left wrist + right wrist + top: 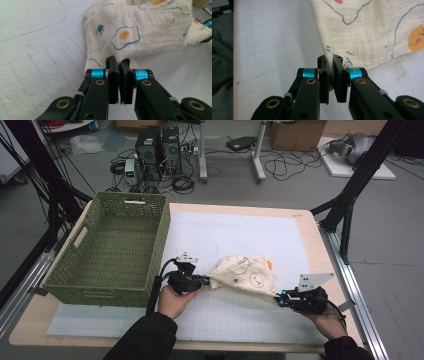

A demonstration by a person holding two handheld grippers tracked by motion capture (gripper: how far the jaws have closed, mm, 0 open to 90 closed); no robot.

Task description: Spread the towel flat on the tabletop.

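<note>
Left hand-held gripper (204,281) clenched on cloth (245,272) corner; right hand-held gripper (278,298) clenched on opposite corner. Cloth slung between, over worktop (235,232) centre. Keep grips firm, lift evenly, spread taut. Beyond: basket (102,292) at left.

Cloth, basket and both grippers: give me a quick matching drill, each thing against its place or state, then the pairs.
1. printed muslin cloth
2. green woven basket
3. left gripper
4. right gripper

A. holds nothing, at the table's left
B. shut on the cloth's left corner
C. stretched between the two grippers
D. shut on the cloth's right corner

Pairs: 1-C, 2-A, 3-B, 4-D
</note>
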